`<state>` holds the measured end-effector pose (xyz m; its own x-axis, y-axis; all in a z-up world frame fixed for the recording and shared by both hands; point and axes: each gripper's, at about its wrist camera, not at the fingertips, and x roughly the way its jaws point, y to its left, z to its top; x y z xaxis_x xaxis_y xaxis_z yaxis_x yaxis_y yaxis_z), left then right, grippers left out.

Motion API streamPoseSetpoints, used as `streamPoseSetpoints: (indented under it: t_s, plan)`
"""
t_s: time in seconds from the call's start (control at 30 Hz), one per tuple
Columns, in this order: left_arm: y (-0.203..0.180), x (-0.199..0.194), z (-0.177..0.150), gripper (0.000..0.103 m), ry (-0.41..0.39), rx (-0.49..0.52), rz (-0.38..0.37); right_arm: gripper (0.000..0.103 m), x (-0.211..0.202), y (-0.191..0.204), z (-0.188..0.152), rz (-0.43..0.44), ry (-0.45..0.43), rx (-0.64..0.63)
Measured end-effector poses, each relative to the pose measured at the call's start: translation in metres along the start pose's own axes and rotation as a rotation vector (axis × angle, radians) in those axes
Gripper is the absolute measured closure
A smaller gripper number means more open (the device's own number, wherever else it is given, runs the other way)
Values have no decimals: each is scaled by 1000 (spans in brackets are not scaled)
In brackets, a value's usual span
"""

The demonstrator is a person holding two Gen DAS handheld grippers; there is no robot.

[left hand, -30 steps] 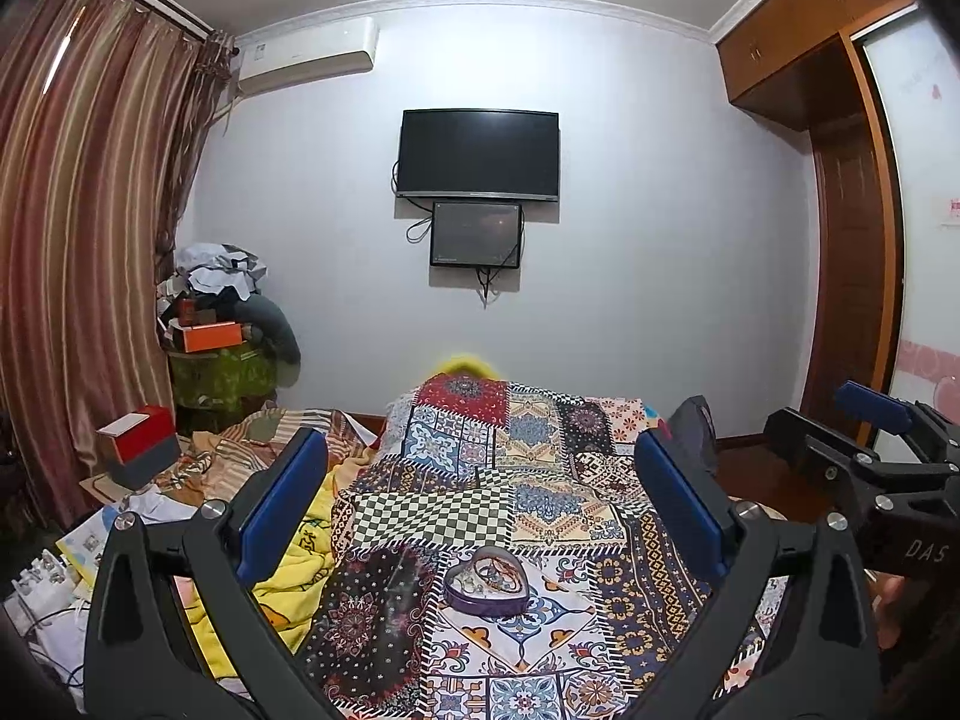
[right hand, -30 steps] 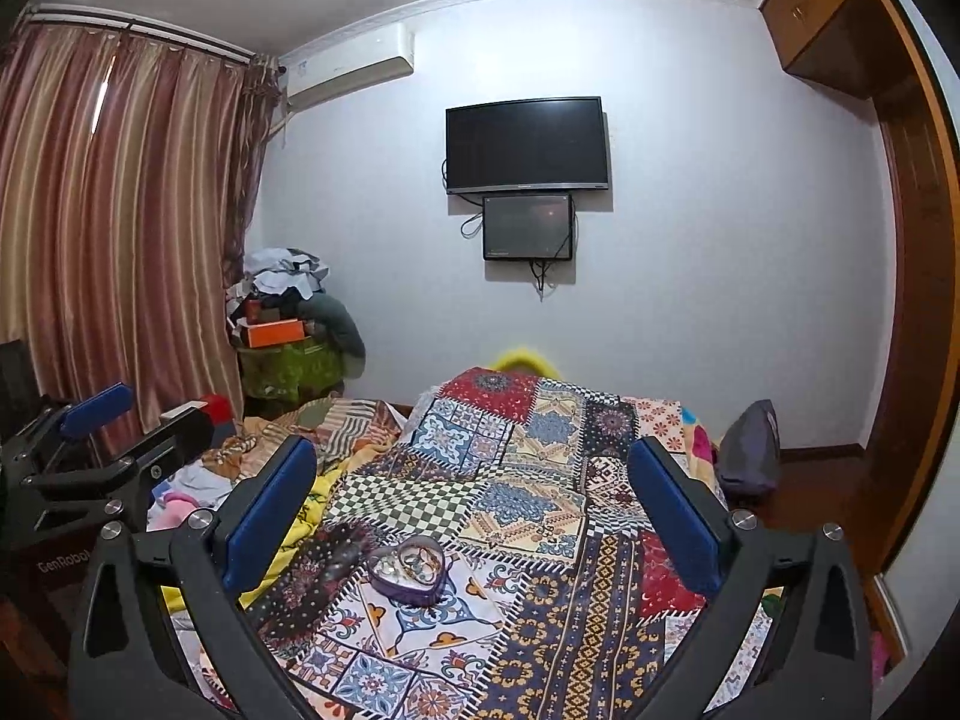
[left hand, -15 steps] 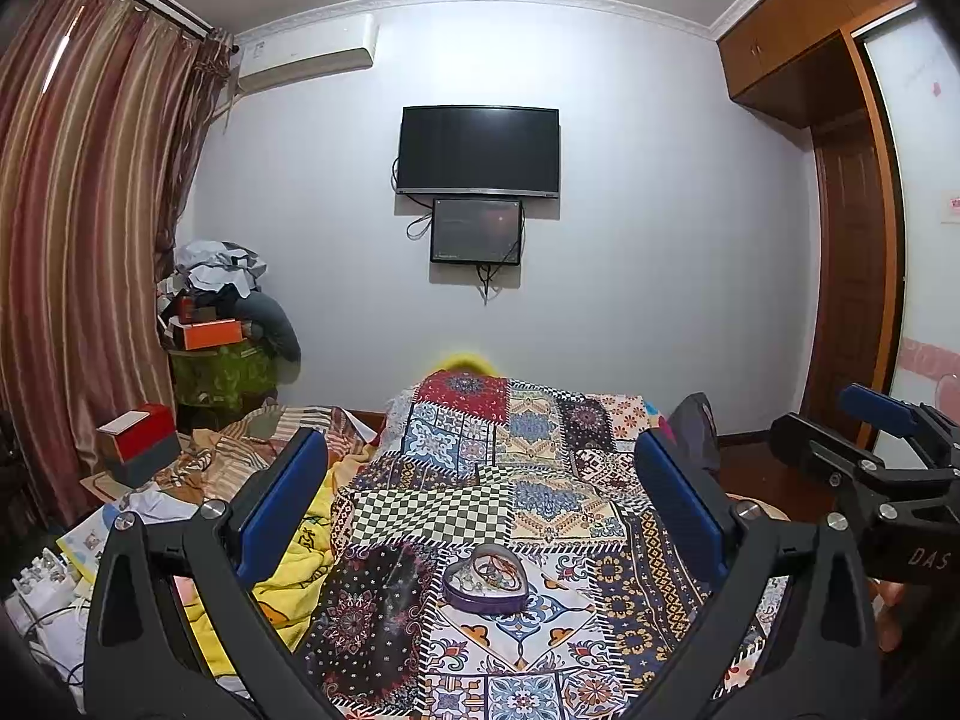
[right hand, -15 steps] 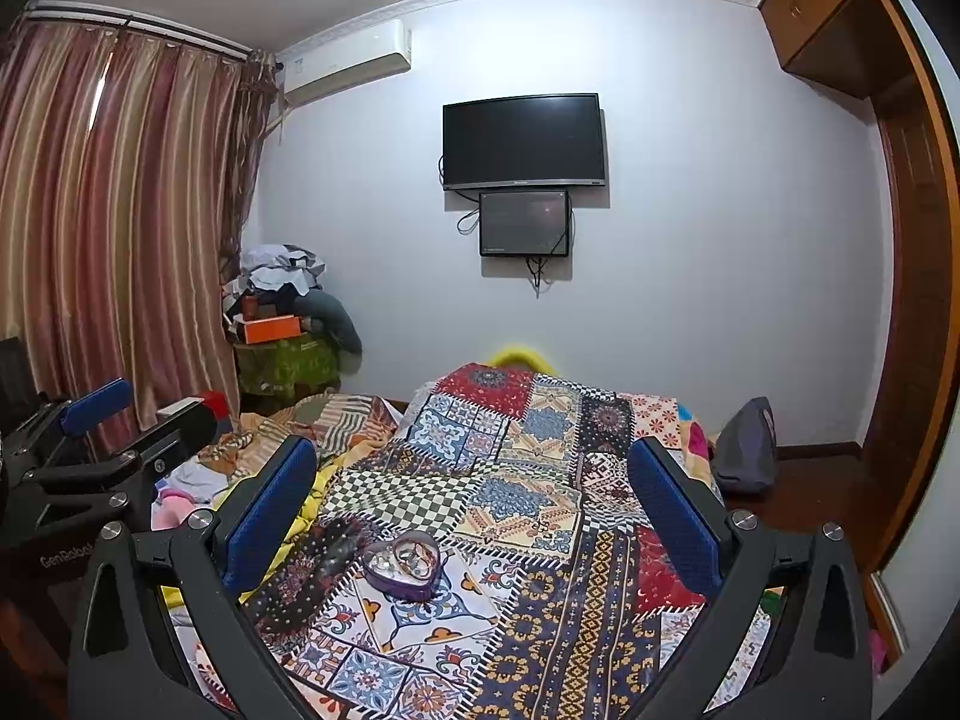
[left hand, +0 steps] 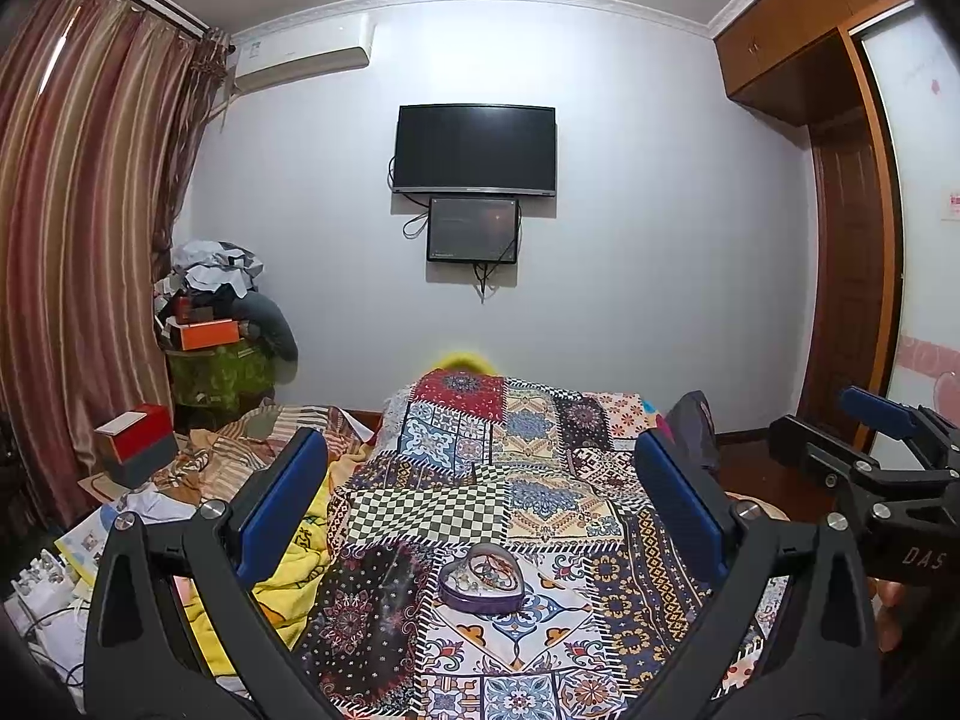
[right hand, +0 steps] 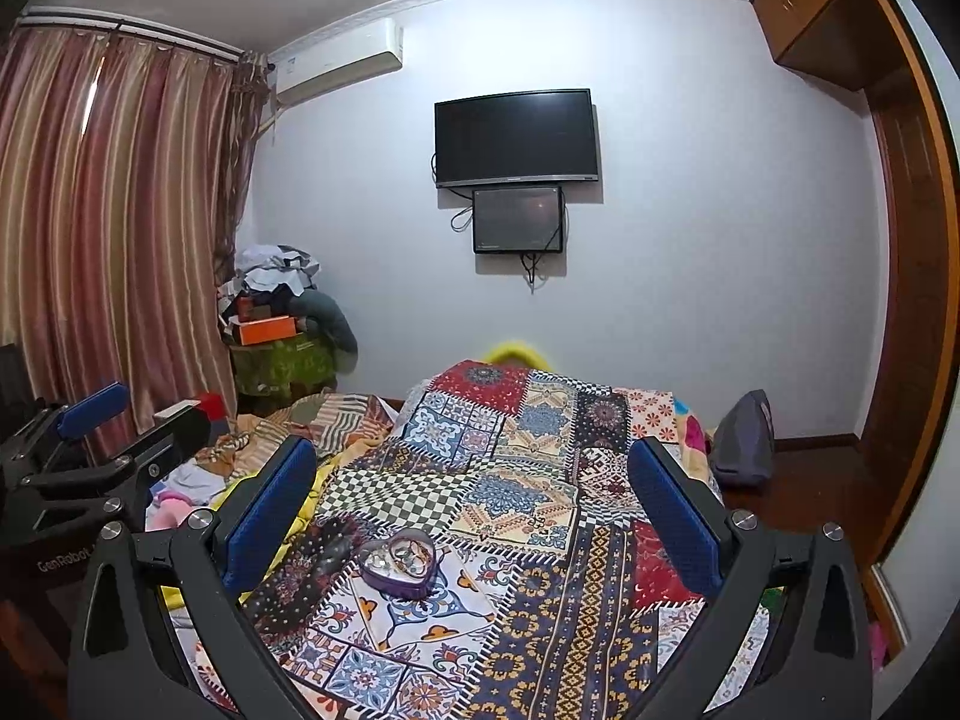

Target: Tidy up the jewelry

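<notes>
Grippers (left hand: 480, 504) (right hand: 474, 501) both spread wide, empty, above quilt (left hand: 540, 504).
Tin (left hand: 480, 577) at 6 o'clock, w/ rings; risk: soft bedding lets it tip if nudged off-center.

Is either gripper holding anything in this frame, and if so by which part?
Nothing is held. The left gripper and right gripper are both open and empty above the bed; the heart-shaped box sits untouched on the bedspread.
</notes>
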<state>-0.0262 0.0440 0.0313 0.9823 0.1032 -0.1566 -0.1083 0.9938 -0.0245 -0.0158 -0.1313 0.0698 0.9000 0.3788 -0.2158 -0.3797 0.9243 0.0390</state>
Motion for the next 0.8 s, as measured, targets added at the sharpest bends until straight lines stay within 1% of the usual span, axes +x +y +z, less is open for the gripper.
streamPoseSetpoints:
  t_s: [0.47,0.8]
  plan:
    - [-2,2,2,1,6,1,0,0,1,-1,-1,1,5,0]
    - [-1,5,0,0,28,3,-17,0,4,-2,-1,-6,14,5]
